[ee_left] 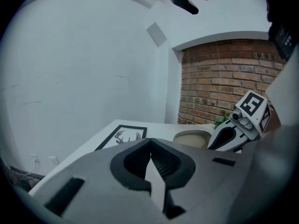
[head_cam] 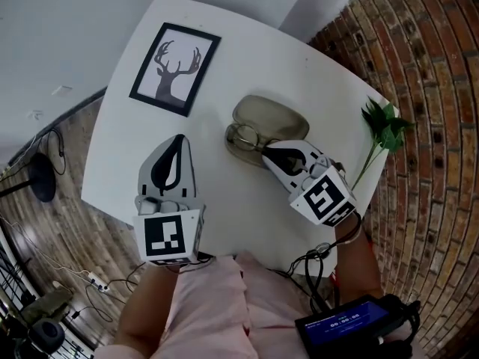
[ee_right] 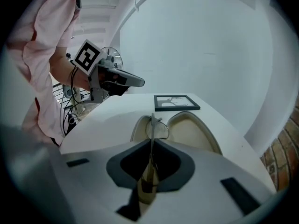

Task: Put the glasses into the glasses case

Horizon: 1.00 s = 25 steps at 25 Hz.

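Observation:
An open beige glasses case (head_cam: 273, 118) lies in the middle of the white table (head_cam: 224, 193). My right gripper (head_cam: 264, 149) is shut on the folded thin-rimmed glasses (head_cam: 245, 135) and holds them on edge over the case's near-left half. In the right gripper view the glasses (ee_right: 157, 129) stick out past the jaws (ee_right: 151, 141), above the case (ee_right: 198, 134). My left gripper (head_cam: 178, 139) hovers to the left of the case, shut with nothing in it. Its jaws (ee_left: 150, 140) meet at the tips, with the case (ee_left: 191, 137) and the right gripper (ee_left: 233, 133) beyond.
A black-framed deer picture (head_cam: 174, 68) lies at the table's far left. A green plant sprig (head_cam: 385, 126) lies at the right edge by a brick wall. Cables and a power strip sit on the wooden floor to the left.

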{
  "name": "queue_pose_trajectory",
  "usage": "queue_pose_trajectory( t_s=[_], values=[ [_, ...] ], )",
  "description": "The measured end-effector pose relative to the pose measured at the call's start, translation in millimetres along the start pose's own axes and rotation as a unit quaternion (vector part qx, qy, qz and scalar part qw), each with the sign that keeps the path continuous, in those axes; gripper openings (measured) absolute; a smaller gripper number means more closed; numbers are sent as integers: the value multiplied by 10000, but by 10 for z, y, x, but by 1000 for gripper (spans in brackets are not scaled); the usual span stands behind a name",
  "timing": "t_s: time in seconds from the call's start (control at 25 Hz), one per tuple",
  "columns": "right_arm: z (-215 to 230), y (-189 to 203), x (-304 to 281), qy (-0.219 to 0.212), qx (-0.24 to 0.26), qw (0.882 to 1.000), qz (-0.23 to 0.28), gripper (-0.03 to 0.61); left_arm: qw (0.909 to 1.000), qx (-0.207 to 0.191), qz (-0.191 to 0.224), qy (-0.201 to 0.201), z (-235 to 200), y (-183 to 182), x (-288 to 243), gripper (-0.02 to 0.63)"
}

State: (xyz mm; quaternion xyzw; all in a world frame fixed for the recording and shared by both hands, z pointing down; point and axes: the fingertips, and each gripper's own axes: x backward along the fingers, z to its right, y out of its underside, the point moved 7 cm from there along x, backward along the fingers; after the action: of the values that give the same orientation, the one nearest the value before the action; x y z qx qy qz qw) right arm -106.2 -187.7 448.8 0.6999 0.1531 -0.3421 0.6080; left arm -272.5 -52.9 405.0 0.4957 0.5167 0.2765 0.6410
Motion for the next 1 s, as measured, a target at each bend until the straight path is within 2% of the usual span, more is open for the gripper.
queue_pose_trajectory(
  t_s=[0.28,0.56,0.84,1.0],
  values=[
    [-59,47,-67,-220,38,9993,-288,26,10000,-13,-47,-6,5,15,-2,9],
    [-51,74,-84,-616,1,9967,-525,25,10000,-80,-58,14,30,32,-13,9],
    [-64,97,-54,-1016,-226,9941,-288,25,9997,-22,-192,-123,2,19,-13,9],
    [-78,138,-52,-1198,-309,9920,-264,25,9998,-32,-180,-45,39,36,-33,9]
  ],
)
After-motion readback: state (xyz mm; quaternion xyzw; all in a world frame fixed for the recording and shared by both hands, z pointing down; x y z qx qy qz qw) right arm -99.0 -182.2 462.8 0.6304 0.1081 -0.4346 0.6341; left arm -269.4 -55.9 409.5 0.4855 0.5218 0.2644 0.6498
